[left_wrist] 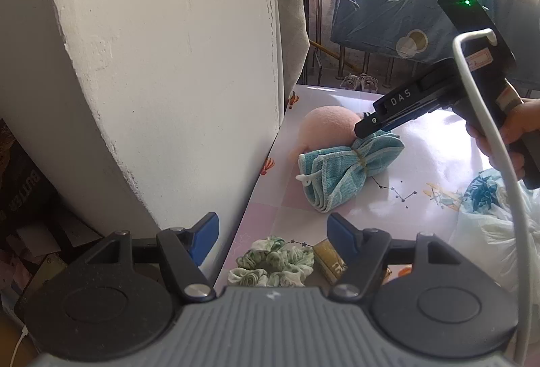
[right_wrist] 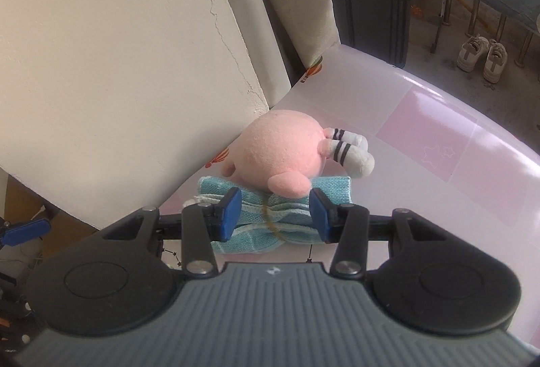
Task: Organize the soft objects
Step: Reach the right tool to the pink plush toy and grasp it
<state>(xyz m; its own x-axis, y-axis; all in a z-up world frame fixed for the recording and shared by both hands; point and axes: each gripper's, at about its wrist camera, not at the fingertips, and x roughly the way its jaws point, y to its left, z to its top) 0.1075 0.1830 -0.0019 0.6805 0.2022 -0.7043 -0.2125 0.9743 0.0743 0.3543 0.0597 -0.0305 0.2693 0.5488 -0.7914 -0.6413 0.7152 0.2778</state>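
Note:
A teal cloth bundle (left_wrist: 337,171) tied round its middle with a band lies on the pink table (left_wrist: 422,157), touching a pink round plush toy (left_wrist: 324,127) behind it. My right gripper (left_wrist: 368,130), held by a hand, points down onto the bundle's top. In the right wrist view its blue pads (right_wrist: 233,211) straddle the bundle (right_wrist: 260,198) at the band, with the plush (right_wrist: 280,144) just beyond; I see no squeeze in the cloth. My left gripper (left_wrist: 273,228) hangs open and empty above a green-and-white scrunchie (left_wrist: 273,262).
A white wall (left_wrist: 162,63) rises along the table's left edge, close to the plush. A small yellow box (left_wrist: 329,260) lies beside the scrunchie. A white plastic bag (left_wrist: 489,221) with blue fabric sits at the right. Shoes (right_wrist: 482,56) stand on the floor beyond the table (right_wrist: 422,137).

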